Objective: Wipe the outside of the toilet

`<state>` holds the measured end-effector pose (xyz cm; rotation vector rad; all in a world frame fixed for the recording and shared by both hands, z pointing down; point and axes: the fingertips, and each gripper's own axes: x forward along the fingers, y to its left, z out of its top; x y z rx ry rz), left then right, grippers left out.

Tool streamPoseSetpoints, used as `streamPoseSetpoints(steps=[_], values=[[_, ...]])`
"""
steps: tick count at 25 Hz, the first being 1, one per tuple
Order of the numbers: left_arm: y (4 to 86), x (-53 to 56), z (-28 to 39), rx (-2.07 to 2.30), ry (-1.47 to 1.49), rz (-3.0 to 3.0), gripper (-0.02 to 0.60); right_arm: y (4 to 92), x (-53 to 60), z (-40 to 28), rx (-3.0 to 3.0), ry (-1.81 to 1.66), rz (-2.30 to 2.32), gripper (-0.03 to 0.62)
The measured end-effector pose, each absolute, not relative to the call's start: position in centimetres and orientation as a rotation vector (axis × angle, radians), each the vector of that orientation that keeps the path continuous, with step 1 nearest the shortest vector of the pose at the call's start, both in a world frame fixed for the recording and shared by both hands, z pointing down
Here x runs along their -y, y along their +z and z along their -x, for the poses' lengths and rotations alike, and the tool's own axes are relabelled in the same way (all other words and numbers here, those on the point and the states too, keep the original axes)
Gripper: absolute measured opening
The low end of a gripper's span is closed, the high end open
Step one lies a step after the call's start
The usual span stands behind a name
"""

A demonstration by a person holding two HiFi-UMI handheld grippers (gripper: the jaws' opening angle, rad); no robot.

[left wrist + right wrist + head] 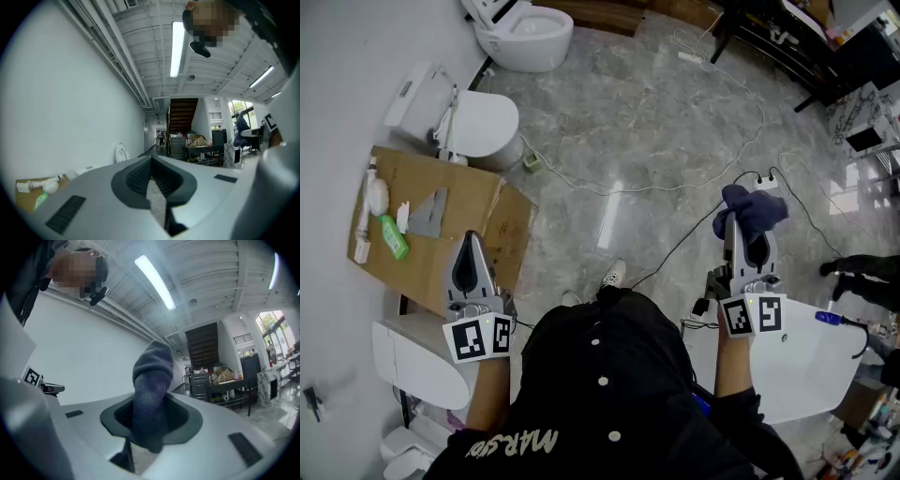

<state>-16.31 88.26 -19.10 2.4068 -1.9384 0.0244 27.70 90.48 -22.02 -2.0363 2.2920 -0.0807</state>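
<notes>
Grey marble floor [656, 122] fills most of the head view, with a white tub [816, 366] at lower right and a cardboard box [459, 211] on the left. The toilet [483, 127] sits upper left, just past the box. A second toilet [530, 33] is at the top edge, and both are well apart from the tongs. Cables [675, 248] snake across the middle. The left gripper [471, 246] is pressed together on nothing, while the right gripper [742, 234] is pinching a dark blue cloth [752, 208]. A green bottle [394, 237] lies on the box.

Soft, fuzzy dark-blue knit cloth [752, 212]. Glossy white ceramic toilet [487, 127]. Polished, reflective grey stone floor [628, 131]. Matt brown cardboard box [478, 202].
</notes>
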Motion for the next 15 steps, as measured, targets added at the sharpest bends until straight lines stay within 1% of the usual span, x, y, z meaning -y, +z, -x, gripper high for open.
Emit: streamPoseSetpoints(steps=[9,15], values=[[-19.1,-87.7,15.5,1.954,0.035,-2.403,0.01,-21.7,-89.5,-28.0,-2.319,-0.064,2.03,0.127],[-19.0,-87.0,14.5,1.959,0.05,-2.397,0.01,-22.3,-88.5,-27.9,-2.354,0.046,2.017,0.133]])
